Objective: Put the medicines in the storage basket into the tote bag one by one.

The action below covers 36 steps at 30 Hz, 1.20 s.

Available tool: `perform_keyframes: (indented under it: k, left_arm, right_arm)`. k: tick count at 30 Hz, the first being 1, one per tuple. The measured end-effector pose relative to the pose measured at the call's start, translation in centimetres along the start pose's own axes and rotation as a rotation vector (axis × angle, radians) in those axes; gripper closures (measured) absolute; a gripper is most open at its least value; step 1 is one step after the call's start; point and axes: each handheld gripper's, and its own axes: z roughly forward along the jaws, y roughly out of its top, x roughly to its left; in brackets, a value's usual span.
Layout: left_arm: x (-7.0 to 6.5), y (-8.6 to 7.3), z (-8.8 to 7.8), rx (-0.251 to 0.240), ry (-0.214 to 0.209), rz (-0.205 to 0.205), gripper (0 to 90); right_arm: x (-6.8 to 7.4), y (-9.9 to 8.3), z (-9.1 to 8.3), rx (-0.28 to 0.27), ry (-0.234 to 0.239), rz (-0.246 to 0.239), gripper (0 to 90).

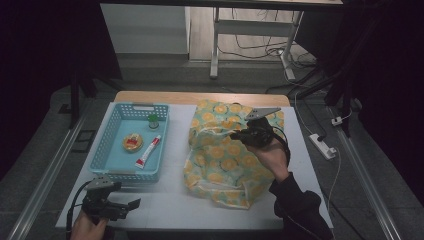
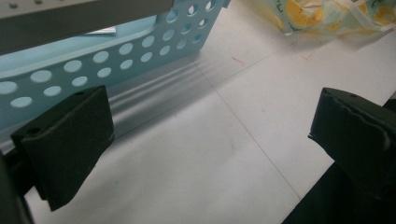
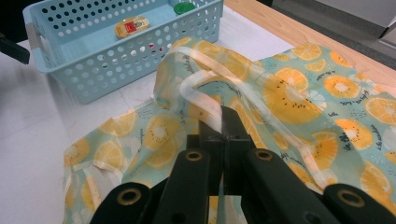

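- One white table (image 1: 175, 200) carries everything.
- A crumpled bag (image 1: 225, 150) printed with orange slices lies on the table's right half.
- A light blue perforated basket (image 1: 112, 145) sits at left, apart from the bag, holding a round tin (image 1: 132, 142), a tube (image 1: 148, 151) and a green-capped jar (image 1: 153, 121).
- The right gripper (image 3: 223, 122) has its jaws closed together, pinching the bag's pale strap (image 3: 205, 100).
- The left gripper (image 2: 210, 135) hovers near the basket's front corner, jaws wide apart, holding nothing.
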Motion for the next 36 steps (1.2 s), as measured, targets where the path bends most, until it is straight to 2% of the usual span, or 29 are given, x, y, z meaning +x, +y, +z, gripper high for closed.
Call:
perform_keyframes:
  k: [6, 14, 19, 26, 34, 36]
  left_arm:
    - [0.1, 0.2, -0.2, -0.031, -0.024, 0.033, 0.0]
    - [-0.1, 0.8, -0.7, -0.054, -0.004, 0.07, 0.0]
    - [-0.3, 1.3, -0.9, -0.042, 0.009, 0.092, 0.0]
    - [-0.3, 1.9, -1.2, -0.062, -0.013, 0.079, 0.0]
    - [-0.1, 2.9, -1.4, -0.059, 0.004, 0.096, 0.0]
    - [0.1, 3.1, -1.5, -0.07, 0.004, 0.084, 0.0]
  right_arm:
    - [-0.1, -0.1, 0.1, 0.002, -0.002, 0.004, 89.2]
    - [-0.2, -0.2, 0.0, 0.002, -0.003, 0.008, 89.2]
    - [-0.2, -0.2, 0.0, 0.001, -0.001, 0.008, 89.2]
    - [-0.2, -0.1, 0.0, 0.0, 0.0, 0.009, 89.2]
    - [-0.2, -0.1, 0.0, 0.005, -0.001, 0.004, 89.2]
    - [-0.2, -0.1, 0.0, 0.005, -0.001, 0.004, 89.2]
